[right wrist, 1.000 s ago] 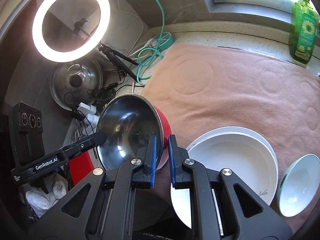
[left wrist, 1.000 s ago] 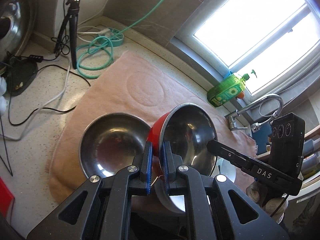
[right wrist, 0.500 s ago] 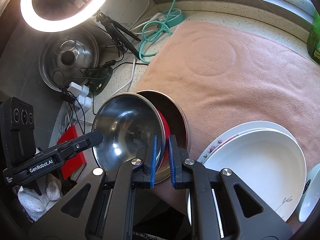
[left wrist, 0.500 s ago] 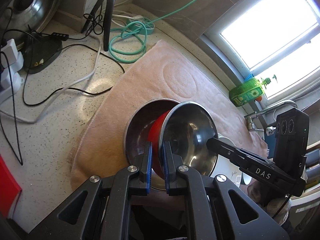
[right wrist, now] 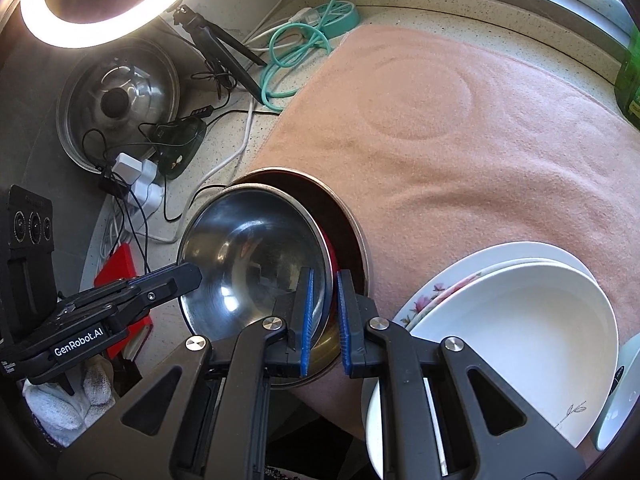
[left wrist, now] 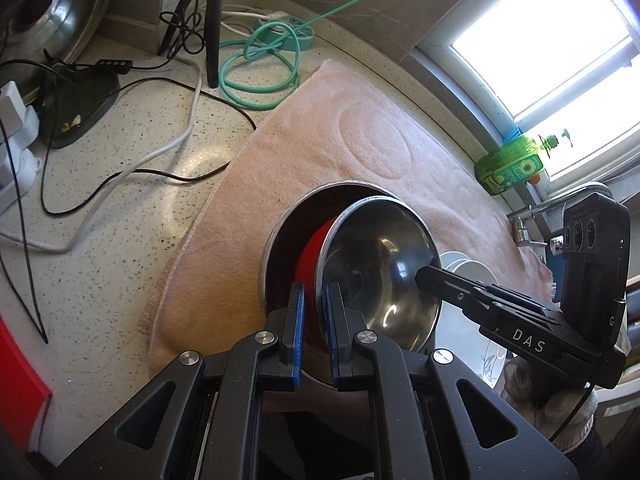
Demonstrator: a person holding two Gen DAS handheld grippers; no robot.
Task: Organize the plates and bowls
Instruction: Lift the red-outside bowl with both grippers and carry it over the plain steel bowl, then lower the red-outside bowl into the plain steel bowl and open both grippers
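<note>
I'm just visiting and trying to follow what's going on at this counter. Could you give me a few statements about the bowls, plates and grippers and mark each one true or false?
1. Both grippers grip the rim of the same red-sided steel bowl. True: the left gripper and the right gripper clamp opposite sides of it.
2. That bowl hangs over bare counter. False: it sits tilted inside a larger steel bowl on the pink towel.
3. White plates are stacked on the towel beside the bowls. True.
4. The green bottle lies inside the larger bowl. False: it lies by the window.
5. The ring light is switched off. False: it glows brightly.
</note>
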